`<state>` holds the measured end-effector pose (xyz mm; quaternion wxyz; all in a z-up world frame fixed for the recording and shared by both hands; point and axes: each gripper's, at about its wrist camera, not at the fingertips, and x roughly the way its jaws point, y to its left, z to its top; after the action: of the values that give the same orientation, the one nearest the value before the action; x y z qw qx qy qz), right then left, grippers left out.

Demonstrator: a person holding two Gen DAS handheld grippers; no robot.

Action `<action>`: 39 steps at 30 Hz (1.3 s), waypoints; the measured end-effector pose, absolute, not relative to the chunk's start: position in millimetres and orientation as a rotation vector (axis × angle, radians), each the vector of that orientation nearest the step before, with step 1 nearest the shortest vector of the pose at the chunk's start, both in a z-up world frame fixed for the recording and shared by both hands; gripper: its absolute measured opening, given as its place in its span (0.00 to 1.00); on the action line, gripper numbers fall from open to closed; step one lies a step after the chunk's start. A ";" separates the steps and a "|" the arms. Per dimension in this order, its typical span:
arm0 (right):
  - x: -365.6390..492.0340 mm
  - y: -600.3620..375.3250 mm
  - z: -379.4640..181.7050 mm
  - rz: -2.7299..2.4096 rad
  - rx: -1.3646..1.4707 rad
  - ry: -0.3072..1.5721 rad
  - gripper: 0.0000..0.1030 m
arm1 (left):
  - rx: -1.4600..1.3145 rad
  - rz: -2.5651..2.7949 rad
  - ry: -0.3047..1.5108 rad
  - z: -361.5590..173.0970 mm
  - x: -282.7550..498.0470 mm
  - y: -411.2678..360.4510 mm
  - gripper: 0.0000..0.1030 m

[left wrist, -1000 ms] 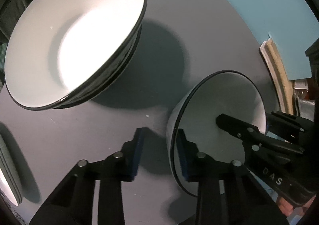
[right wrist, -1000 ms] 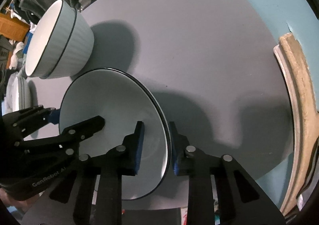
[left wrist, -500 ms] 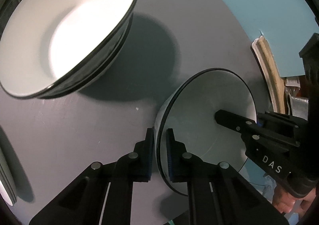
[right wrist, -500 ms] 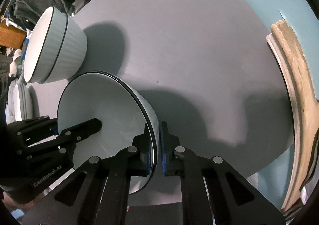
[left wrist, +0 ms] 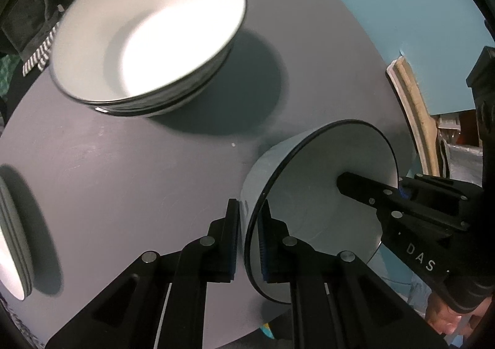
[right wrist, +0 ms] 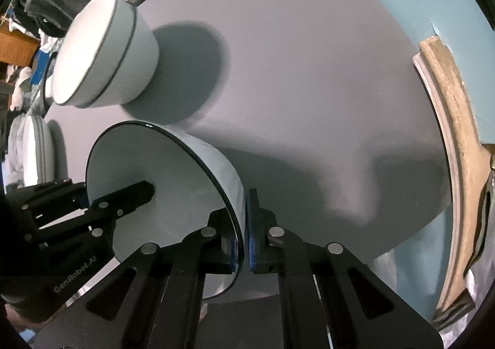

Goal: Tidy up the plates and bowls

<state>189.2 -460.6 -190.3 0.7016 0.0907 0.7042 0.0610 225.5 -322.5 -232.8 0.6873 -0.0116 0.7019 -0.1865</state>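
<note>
A white bowl with a black rim (left wrist: 321, 194) is held between both grippers, lifted above the grey round table (left wrist: 123, 178). My left gripper (left wrist: 249, 243) is shut on its near rim. My right gripper (right wrist: 241, 237) is shut on the opposite rim of the same bowl (right wrist: 173, 194). Each gripper shows in the other's view, the right (left wrist: 399, 194) and the left (right wrist: 83, 203), each with one finger inside the bowl. A stack of like bowls (left wrist: 148, 39) stands farther back on the table; it also shows in the right wrist view (right wrist: 102, 54).
A stack of white plates (left wrist: 12, 240) sits at the table's left edge, also seen in the right wrist view (right wrist: 37, 147). A wooden chair back (right wrist: 454, 144) stands to the right past the table edge. Dark clothing lies beyond the far edge.
Both grippers have closed on the bowl's rim and raised it off the table. The bowl stack now sits farther from the left gripper.
</note>
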 end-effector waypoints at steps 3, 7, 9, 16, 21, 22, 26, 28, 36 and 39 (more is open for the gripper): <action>192.0 -452.8 -181.7 0.145 0.194 1.560 0.05 | -0.031 -0.409 1.554 -222.9 220.0 -314.6 0.11; 200.1 -446.8 -164.6 0.160 0.186 1.544 0.05 | -0.040 -0.390 1.516 -202.6 222.5 -300.9 0.10; 197.6 -465.7 -156.6 0.174 0.188 1.540 0.05 | -0.052 -0.377 1.500 -192.9 223.5 -296.0 0.10; 208.1 -462.7 -133.7 0.225 0.167 1.502 0.05 | -0.094 -0.333 1.445 -160.3 235.1 -263.5 0.10; 213.4 -453.1 -119.8 0.256 0.139 1.469 0.05 | -0.121 -0.311 1.405 -143.0 248.2 -246.6 0.10; 212.5 -447.3 -116.7 0.261 0.131 1.463 0.05 | -0.130 -0.305 1.397 -140.3 251.6 -243.1 0.10; 226.4 -432.2 -109.1 0.281 0.099 1.440 0.05 | -0.133 -0.281 1.378 -137.1 264.3 -234.8 0.10; 233.8 -425.1 -107.7 0.289 0.076 1.432 0.05 | -0.122 -0.267 1.370 -137.3 270.9 -232.1 0.10; 264.3 -394.4 -111.3 0.312 0.013 1.432 0.05 | -0.113 -0.218 1.362 -149.0 301.1 -218.9 0.10; 276.2 -391.6 -116.1 0.319 0.011 1.443 0.05 | -0.099 -0.205 1.364 -155.6 310.5 -218.7 0.10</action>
<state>276.2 -391.6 -116.1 0.7390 0.0048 0.6578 0.1453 310.5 -218.7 -155.6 0.7704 -0.0455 0.6289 -0.0945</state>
